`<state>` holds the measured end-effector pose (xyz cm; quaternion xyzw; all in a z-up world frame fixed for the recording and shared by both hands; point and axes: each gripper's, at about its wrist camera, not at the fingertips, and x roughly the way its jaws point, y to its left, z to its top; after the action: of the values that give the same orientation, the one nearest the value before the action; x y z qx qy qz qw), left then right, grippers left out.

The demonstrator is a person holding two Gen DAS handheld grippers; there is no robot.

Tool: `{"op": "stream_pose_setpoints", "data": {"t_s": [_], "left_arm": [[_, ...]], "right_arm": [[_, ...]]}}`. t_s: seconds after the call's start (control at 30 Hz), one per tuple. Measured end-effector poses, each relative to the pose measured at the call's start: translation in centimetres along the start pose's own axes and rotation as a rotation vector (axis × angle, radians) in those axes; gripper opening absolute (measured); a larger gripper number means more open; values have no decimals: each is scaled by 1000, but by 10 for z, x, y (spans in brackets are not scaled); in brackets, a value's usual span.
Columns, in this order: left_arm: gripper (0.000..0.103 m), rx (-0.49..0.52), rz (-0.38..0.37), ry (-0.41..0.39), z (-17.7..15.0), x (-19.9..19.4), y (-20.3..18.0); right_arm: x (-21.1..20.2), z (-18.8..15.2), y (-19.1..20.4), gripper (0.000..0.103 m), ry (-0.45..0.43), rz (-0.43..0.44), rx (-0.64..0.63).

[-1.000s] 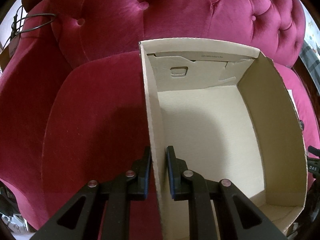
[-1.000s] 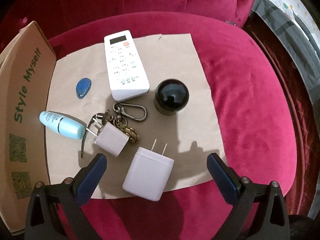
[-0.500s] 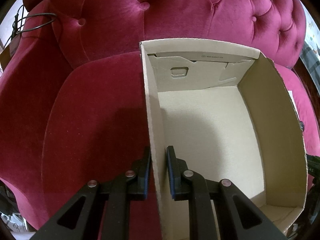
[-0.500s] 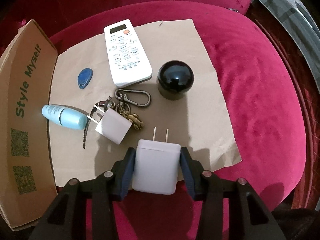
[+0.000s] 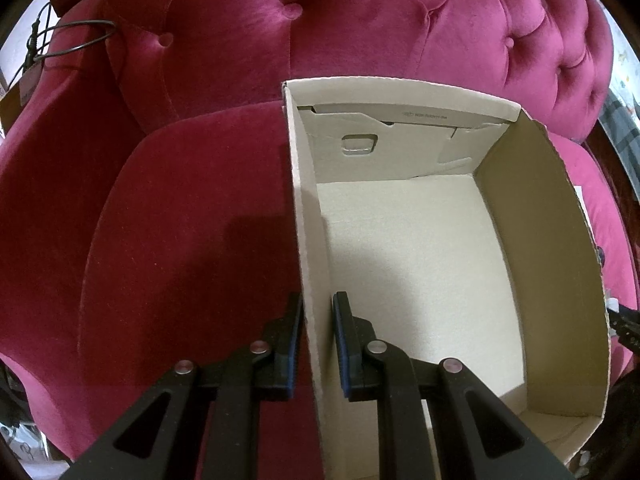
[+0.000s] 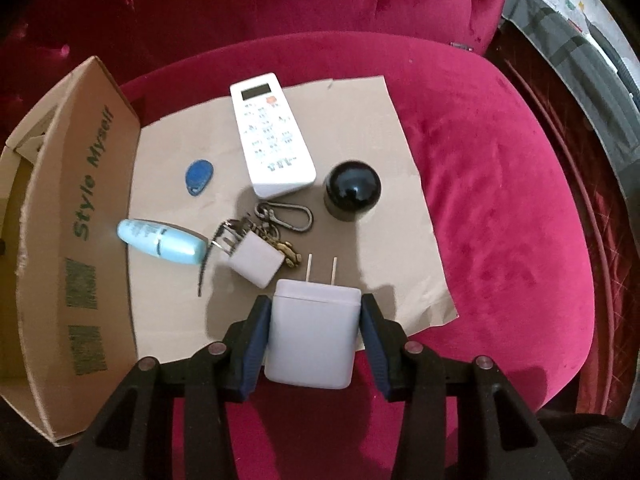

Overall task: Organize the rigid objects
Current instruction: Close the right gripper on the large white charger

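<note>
Charger [image 6: 310,338], a pale, boxy block with two metal prongs pointing away from the camera, sat clamped between the blue pads [image 6: 253,350] of the right gripper [image 6: 311,344] in the right wrist view, over the near edge of the paper sheet [image 6: 404,216] on the red seat [image 6: 500,240]. The gripper reached in from below, level, its fingers flat on the charger's two sides. Beyond the charger lay a small plug [image 6: 256,260] touching a keyring [image 6: 280,222]; left of it a blue tube [image 6: 162,242]; farther off a blue fob [image 6: 199,178], a white remote [image 6: 272,136] and a black ball [image 6: 352,190]. A box [image 6: 80,240] printed "Style Myself" stood along the sheet's left edge.

In the left wrist view, the box [image 5: 400,248] sat open on the red seat [image 5: 180,240], its pale floor bare. The left gripper [image 5: 316,344] straddled the box's left wall, one finger outside, one inside, nearly closed on the cardboard; whether both pads truly pressed it could not be told.
</note>
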<state>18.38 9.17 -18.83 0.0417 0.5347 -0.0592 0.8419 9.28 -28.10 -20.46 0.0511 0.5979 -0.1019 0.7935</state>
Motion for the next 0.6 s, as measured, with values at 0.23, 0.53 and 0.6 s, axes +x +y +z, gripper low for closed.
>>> {"op": "stream_pose_setpoints", "data": {"t_s": [0.23,0.53,0.6], "left_arm": [[16,-34,-30,4,-1,0,6],[16,-58,-56,19,0,1,10],[16,-65,-60,21,0,1,11]], "right_arm": [[-31,10,17,47,-42,5,-23],[-64,23,39,47,-86,13,-82],[-72,26,46,47,-95,22,-91]]}}
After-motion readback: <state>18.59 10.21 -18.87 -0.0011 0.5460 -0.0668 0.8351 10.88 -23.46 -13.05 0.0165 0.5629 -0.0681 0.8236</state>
